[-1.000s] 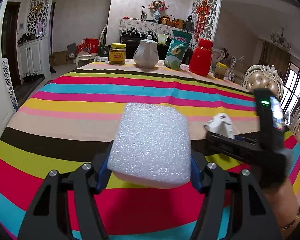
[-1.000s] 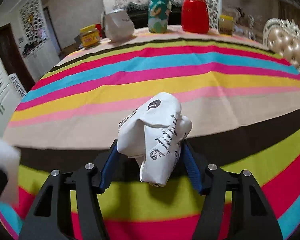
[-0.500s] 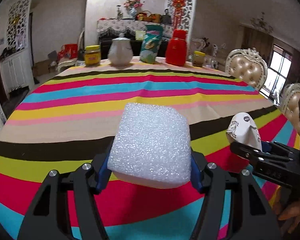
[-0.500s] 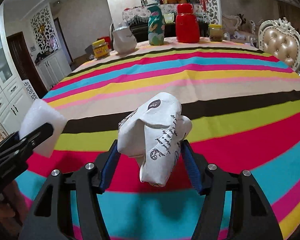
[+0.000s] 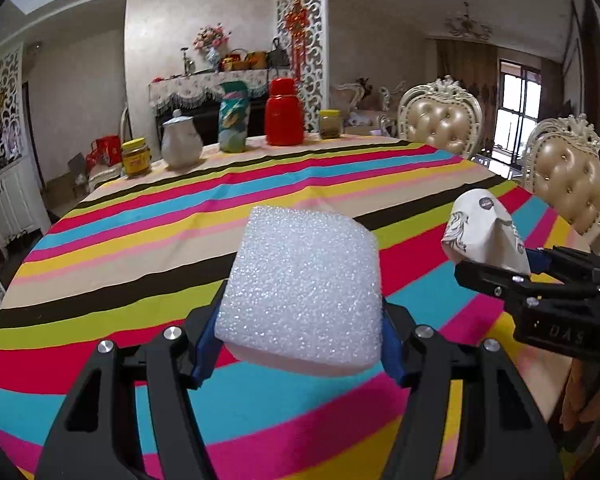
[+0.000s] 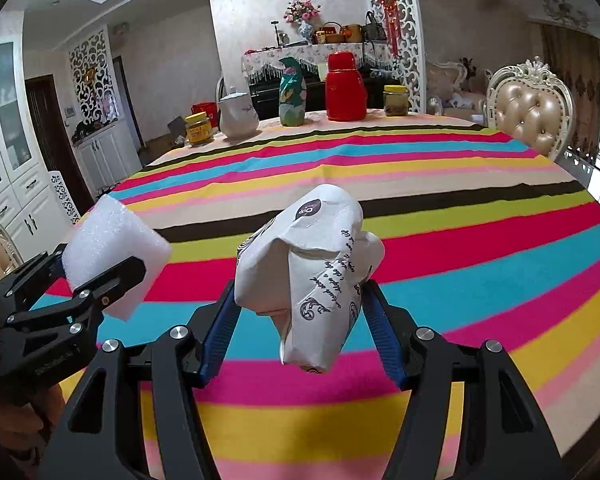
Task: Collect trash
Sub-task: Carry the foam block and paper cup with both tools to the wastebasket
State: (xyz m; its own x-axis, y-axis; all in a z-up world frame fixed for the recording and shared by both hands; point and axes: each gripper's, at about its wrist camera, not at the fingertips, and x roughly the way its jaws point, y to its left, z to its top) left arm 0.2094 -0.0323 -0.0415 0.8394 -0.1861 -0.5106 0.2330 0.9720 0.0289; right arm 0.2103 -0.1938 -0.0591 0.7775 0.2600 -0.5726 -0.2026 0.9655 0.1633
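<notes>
From my left camera I see my left gripper (image 5: pixel 300 332) squeezing a white foam block (image 5: pixel 304 292) between its blue pads (image 5: pixel 206 340), so its fingers are closed on the foam. The block fills the middle of the view and sits up off the striped tablecloth (image 5: pixel 140 248). Over at 3 o'clock I see my right gripper (image 5: pixel 496 268) with a crumpled white paper bag (image 5: pixel 480 236) stuck in its tip, also up in the air above the cloth. Far away at 12 o'clock, at the back edge of the table, stand a yellow-lid jar (image 5: pixel 136 158), a white teapot (image 5: pixel 180 144), a green snack bag (image 5: pixel 233 118), a red jug (image 5: pixel 284 112) and a small jar (image 5: pixel 330 124). Two gold padded chairs (image 5: pixel 440 124) are at 2 o'clock. From my right camera I see my right gripper (image 6: pixel 300 312) pinching the crumpled white paper bag (image 6: pixel 312 276) between its blue pads (image 6: pixel 220 328), fingers closed on it. The bag has dark writing and a round dark sticker on top. At 9 o'clock my left gripper (image 6: pixel 100 280) holds the white foam block (image 6: pixel 112 248), and a bit of my hand (image 6: pixel 16 420) shows under it at 8 o'clock. The two pieces of trash are near each other but not touching.
</notes>
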